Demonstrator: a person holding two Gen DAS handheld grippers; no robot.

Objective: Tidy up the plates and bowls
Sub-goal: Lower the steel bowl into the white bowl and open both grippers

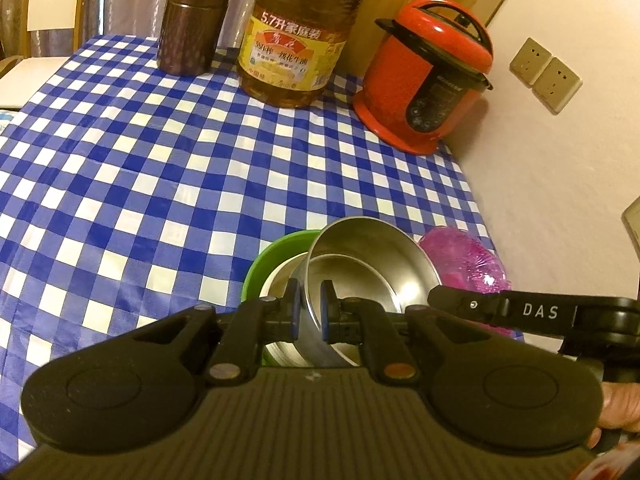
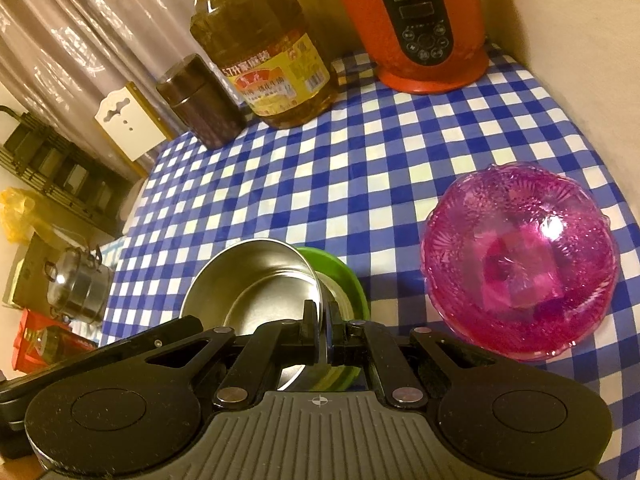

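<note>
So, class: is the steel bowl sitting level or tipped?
Tipped. The steel bowl leans with one rim edge raised, partly inside the green bowl, and both tongs, left and right, clamp its rim.

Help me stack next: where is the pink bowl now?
The pink bowl sits on the checked cloth at the right side of the right wrist view, just right of the green bowl and in front of the red cooker.

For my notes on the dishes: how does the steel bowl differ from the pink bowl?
The steel bowl is plain opaque metal; the pink bowl is translucent and patterned. The steel bowl is tilted, clamped at its rim by both grippers; the pink bowl sits free on the checked cloth. Both are round and open upward.
</note>
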